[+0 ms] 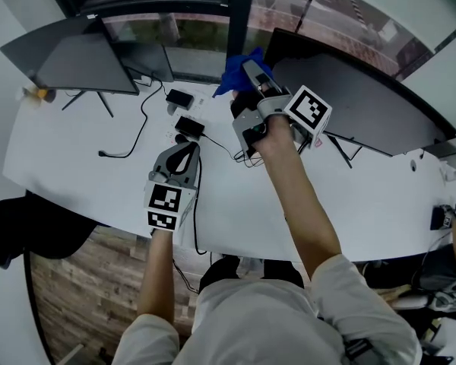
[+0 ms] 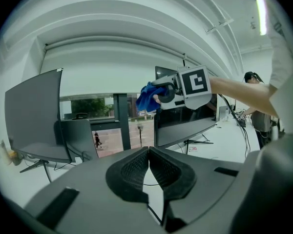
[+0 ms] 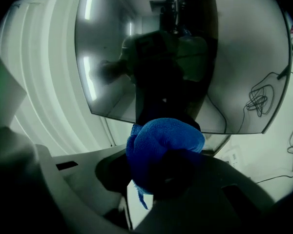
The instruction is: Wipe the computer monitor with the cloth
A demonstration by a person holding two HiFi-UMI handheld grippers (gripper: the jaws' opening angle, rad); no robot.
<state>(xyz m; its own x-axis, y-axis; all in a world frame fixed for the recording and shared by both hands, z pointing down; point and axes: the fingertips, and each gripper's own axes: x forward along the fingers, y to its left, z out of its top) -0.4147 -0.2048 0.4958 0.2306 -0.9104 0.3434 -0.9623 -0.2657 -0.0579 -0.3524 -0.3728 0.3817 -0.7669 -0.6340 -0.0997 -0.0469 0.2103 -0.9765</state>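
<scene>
A long white worktop [image 1: 76,158] runs below a window [image 1: 197,44], with a wood floor on the person's side. Nearest the person, the left hand-held gripper [image 2: 148,156] hangs low over the middle of the worktop. Its jaws are pressed together with nothing between them. Just beyond it lie two small black boxes [image 1: 189,126] and loose cables [image 1: 137,128].

Further out and higher, the right hand-held gripper [image 3: 166,174] is stretched forward at arm's length. Its jaws are clamped on a bunched blue cloth [image 3: 163,145]. The cloth is up against the left end of the dark monitor [image 1: 365,105] on the right side of the worktop. From here I can't tell whether it actually touches the glass. The screen is off and mirrors the gripper and the ceiling lights.

A second monitor [image 1: 68,55] stands well apart at the left, on thin legs.
</scene>
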